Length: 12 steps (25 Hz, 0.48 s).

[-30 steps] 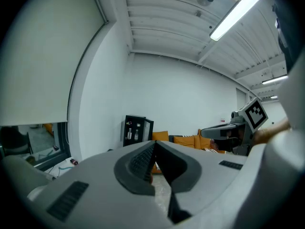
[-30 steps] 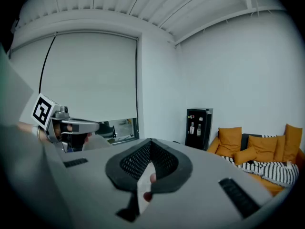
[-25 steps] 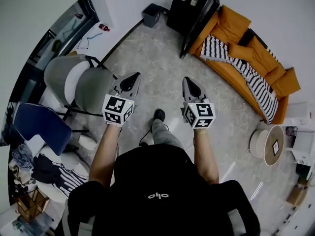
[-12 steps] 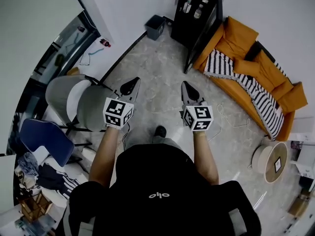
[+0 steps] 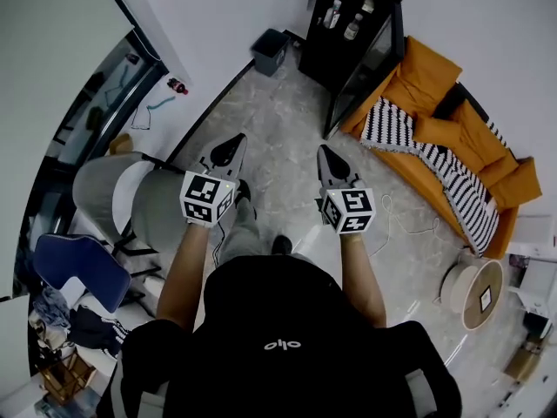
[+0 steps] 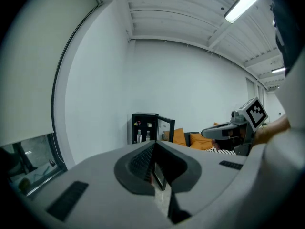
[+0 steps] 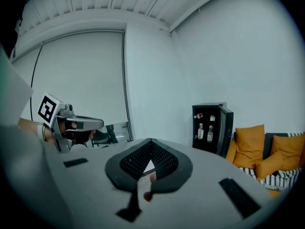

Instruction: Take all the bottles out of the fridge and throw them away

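Both tools were clenched and empty. The left hand-held gripper (image 5: pixel 230 144) and the right hand-held gripper (image 5: pixel 325 155) had their jaws pressed together with nothing between them, and were held side by side in front of the person.

The step in hand looked to be the approach to the fridge (image 5: pixel 346 35). It stood well ahead of both grippers, slightly right of the right one, with its glass door (image 5: pixel 370 64) swung open. Two clear bottles (image 5: pixel 333 12) stood upright side by side on an upper shelf, untouched.

The next move would call for closing the distance, releasing one pair of jaws, and reaching level past the door to take a bottle round its body. A dark bin (image 5: pixel 270 50) sat just left of the fridge, ahead of the left gripper, and seemed the likely place to throw them.

The floor (image 5: pixel 287 111) was pale, stone-patterned tile. An orange sofa (image 5: pixel 435 103) with a striped throw (image 5: pixel 435 159) lay to the right of the right gripper. Grey chairs (image 5: pixel 157 203) stood to the left of the left one, and the walls were white.
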Motion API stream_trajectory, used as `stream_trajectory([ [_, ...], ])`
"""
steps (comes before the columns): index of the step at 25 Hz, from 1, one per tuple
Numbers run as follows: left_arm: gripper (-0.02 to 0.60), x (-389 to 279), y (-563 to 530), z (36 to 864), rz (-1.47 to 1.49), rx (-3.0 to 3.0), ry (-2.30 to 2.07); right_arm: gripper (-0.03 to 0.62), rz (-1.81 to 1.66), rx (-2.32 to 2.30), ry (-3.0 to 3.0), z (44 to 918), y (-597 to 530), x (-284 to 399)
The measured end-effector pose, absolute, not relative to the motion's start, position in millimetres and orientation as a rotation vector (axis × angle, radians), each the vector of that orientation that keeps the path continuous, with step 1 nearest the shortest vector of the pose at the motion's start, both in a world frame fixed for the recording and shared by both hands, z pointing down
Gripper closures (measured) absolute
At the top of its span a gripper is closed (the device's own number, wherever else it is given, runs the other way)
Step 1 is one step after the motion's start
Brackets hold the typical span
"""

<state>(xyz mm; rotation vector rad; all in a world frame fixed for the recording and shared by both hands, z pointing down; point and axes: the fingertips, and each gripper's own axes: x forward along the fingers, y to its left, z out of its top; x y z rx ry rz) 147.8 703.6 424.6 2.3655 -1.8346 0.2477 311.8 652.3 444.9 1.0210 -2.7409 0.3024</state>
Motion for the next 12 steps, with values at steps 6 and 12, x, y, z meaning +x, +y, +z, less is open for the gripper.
stream_trajectory([
  [6,0.580,90,624,418,0.264,2.415,-1.780,0.592,0.308,1.078,-2.717,439,579,252],
  [12,0.580,27,559,411,0.265,2.457,-1.728,0.592,0.307,1.133,-2.691,432,527,192],
])
